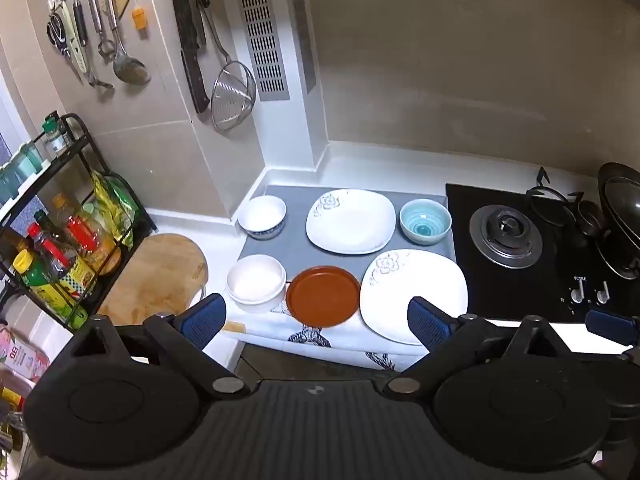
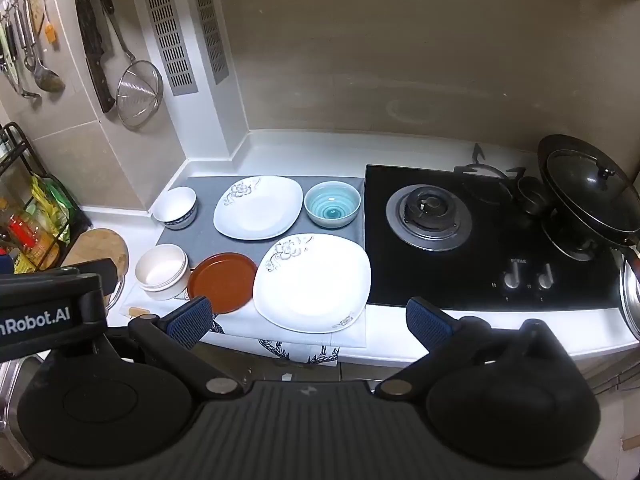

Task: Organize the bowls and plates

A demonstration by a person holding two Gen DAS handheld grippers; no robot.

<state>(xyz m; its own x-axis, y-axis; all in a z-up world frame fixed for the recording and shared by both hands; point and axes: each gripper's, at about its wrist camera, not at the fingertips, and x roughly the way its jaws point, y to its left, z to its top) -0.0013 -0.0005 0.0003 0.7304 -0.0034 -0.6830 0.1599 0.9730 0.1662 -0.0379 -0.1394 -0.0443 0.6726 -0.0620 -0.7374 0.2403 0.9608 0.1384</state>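
Your left gripper (image 1: 314, 318) and right gripper (image 2: 308, 318) both gape wide, gripping nothing; on the grey mat (image 1: 296, 252), the brown plate (image 1: 323, 295) sits at 6 o'clock between the cream bowl (image 1: 256, 283) and near white square plate (image 1: 414, 294); the teal bowl (image 1: 425, 221) sits at 2 o'clock.

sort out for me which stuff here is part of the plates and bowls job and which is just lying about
For the job: near square plate, far square plate, brown plate, teal bowl, blue-rimmed bowl, cream bowl.

Just there: gas hob, wok lid, cutting board, strainer.
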